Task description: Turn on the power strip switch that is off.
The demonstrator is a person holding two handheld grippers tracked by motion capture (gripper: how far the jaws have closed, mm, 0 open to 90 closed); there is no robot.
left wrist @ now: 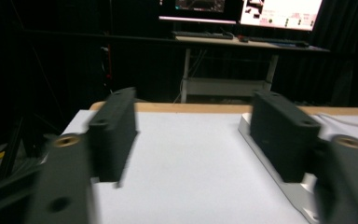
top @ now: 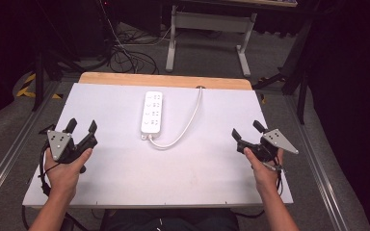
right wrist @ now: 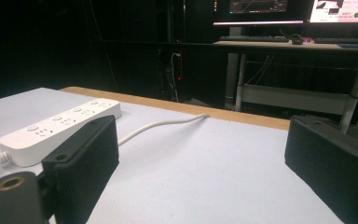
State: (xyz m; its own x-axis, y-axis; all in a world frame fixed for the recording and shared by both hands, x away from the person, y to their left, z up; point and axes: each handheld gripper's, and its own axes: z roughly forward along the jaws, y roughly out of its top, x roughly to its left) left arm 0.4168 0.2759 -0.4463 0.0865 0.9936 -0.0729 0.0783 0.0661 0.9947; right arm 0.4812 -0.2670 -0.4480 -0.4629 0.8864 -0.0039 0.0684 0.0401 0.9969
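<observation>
Both hands sit at the near edge of the tabletop (top: 125, 183), each carrying a tool. Left tool (top: 82, 127) hovers near the left side, jaws parted with nothing between them, touching nothing. Right tool (top: 247, 131) hovers near the right side, jaws likewise spread and empty. White power strip (top: 152, 111) lies flat at mid-tabletop, between the two tools and farther back, well apart from each. Its white cord (top: 188, 122) loops from the near end toward the far edge.

White table (top: 125, 183): power strip (top: 152, 112), cable (top: 188, 122) on it.
</observation>
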